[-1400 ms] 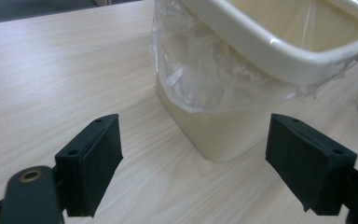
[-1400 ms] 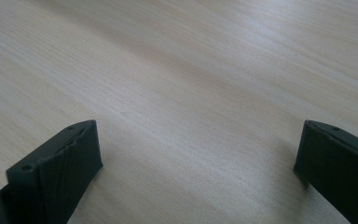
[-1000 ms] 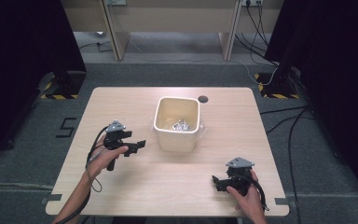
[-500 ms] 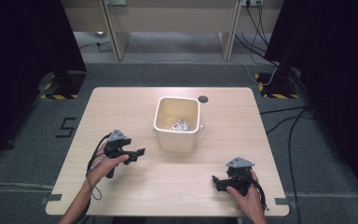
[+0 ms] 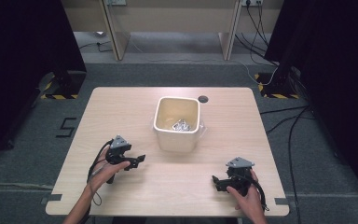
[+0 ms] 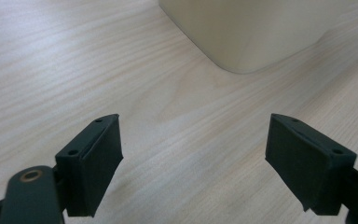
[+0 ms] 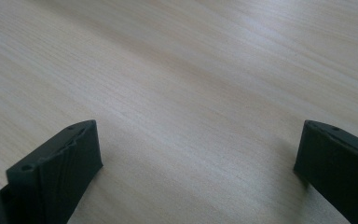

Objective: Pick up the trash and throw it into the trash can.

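Both tools [image 5: 140, 160] [image 5: 216, 182] gape wide, holding nothing.

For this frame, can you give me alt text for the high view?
A cream bin holding crumpled silvery scraps stands mid-table. A person's hands hold the left gripper and right gripper near the front edge, both open and empty.

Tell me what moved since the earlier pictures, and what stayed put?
The left tongs slid toward the person's side of the table, a bit farther from the cream bin. They stayed open with nothing between them; nothing was picked up or let go. The right tongs stayed in place, open and empty. The bin and the crumpled silver things inside it did not move.
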